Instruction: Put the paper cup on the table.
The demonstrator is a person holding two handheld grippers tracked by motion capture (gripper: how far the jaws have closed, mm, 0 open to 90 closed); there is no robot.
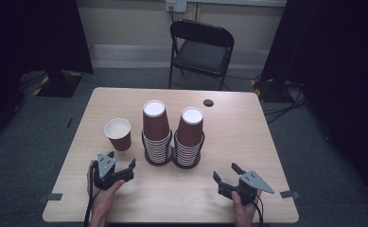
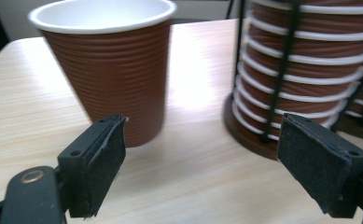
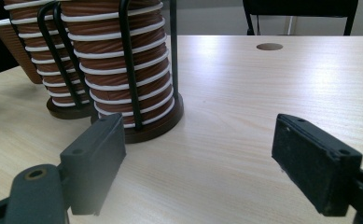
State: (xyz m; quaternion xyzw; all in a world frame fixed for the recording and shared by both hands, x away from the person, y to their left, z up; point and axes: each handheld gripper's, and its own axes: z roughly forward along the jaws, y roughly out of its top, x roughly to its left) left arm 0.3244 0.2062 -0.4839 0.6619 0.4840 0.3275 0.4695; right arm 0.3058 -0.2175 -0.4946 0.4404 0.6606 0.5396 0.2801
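Observation:
A single brown paper cup with a white inside stands upright on the table, left of two wire holders. Each holder carries a stack of brown cups: left stack, right stack. My left gripper sits just in front of the single cup, open, nothing between its pads. In the left gripper view the cup stands beyond the gap, toward the left pad, with the left stack at the right. My right gripper rests open near the front right, and the right stack stands ahead to its left.
The wooden table has a round cable hole near its far edge. A black folding chair stands behind the table. Tape marks lie at the front corners. Bare tabletop stretches right of the stacks.

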